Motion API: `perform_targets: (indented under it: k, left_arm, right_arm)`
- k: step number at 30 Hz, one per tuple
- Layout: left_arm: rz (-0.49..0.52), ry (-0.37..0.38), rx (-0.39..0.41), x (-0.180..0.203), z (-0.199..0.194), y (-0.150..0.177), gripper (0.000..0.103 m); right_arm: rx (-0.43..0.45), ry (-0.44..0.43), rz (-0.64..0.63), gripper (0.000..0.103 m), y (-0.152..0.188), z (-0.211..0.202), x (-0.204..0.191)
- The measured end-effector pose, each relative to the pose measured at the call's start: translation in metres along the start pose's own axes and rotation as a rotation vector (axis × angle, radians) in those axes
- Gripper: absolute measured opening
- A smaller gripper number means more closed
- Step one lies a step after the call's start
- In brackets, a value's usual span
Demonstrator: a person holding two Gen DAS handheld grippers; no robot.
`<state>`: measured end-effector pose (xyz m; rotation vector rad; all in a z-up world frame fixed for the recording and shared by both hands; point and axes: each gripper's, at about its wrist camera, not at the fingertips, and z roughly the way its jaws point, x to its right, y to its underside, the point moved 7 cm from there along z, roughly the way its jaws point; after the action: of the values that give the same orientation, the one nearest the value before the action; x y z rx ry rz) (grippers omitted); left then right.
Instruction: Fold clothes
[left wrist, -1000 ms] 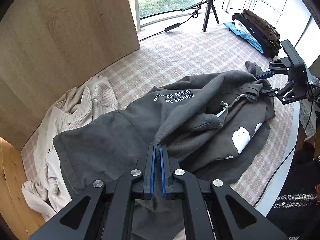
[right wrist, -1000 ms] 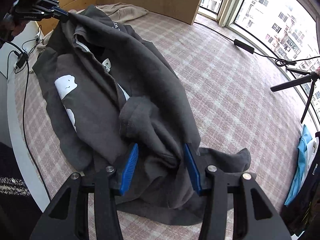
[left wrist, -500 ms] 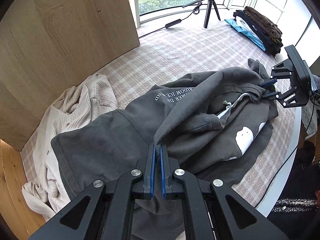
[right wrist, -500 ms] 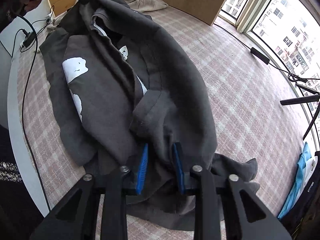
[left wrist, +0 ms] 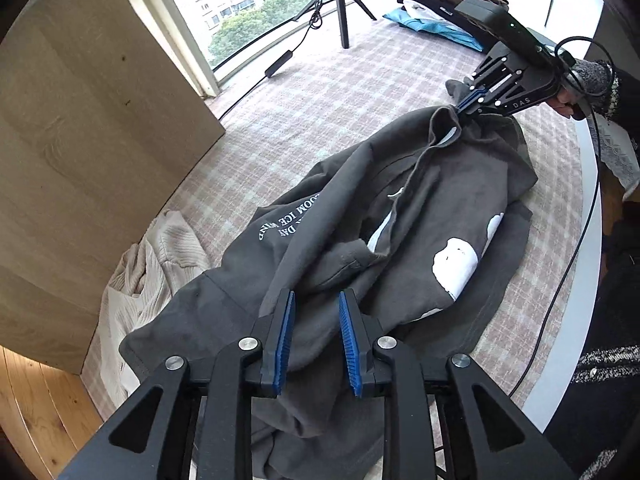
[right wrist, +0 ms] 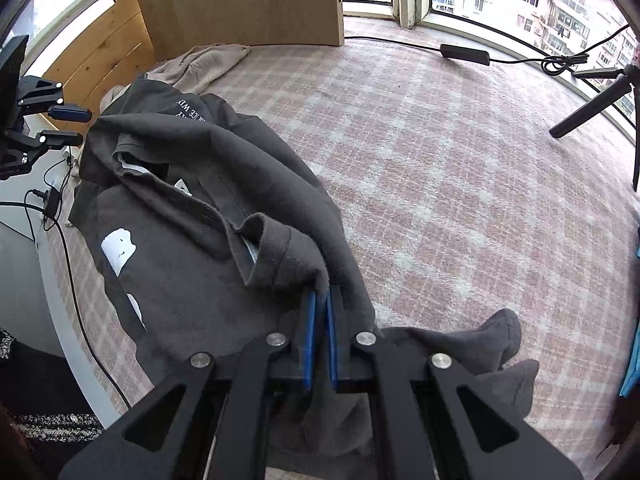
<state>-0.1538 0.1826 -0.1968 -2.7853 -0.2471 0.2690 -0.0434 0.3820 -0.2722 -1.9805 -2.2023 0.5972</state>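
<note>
Since a second ago the left gripper (left wrist: 316, 342) has let go, its jaws opening with the dark grey shirt (left wrist: 420, 216) loose between them; the right gripper (right wrist: 320, 336) at two o'clock has clamped its collar. Shirt lies rumpled on the checked cloth (right wrist: 460, 184).

A pink plaid-covered surface (left wrist: 320, 92) is spread under a dark grey garment (left wrist: 400, 220) at centre; a cream knit (left wrist: 160, 256) is seen at lower left.
</note>
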Motion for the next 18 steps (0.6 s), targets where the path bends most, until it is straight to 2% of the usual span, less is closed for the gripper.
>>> perform_targets:
  k: [4, 7, 9, 11, 14, 18]
  left_arm:
    - [0.071, 0.059, -0.077, 0.011, 0.027, -0.008, 0.023]
    - [0.097, 0.061, -0.125, 0.01, 0.046, -0.007, 0.023]
    - [0.073, 0.052, -0.155, 0.0, 0.061, -0.007, 0.019]
    - [0.036, 0.059, -0.177, -0.009, 0.074, -0.007, 0.006]
    - [-0.011, 0.093, -0.161, -0.009, 0.073, -0.011, 0.003]
    - [-0.088, 0.147, -0.034, -0.003, 0.021, -0.016, 0.003]
  right_arm:
    - [-0.007, 0.002, -0.013, 0.006, -0.002, 0.003, 0.001]
    - [-0.01, 0.009, -0.027, 0.006, 0.0, 0.002, 0.001]
    - [-0.02, 0.024, -0.048, 0.006, 0.002, 0.005, 0.0]
    - [-0.03, 0.04, -0.063, 0.006, 0.003, 0.009, -0.001]
    - [-0.037, 0.065, -0.074, 0.006, 0.004, 0.012, -0.002]
    - [0.053, 0.039, -0.067, 0.005, 0.001, -0.03, -0.016]
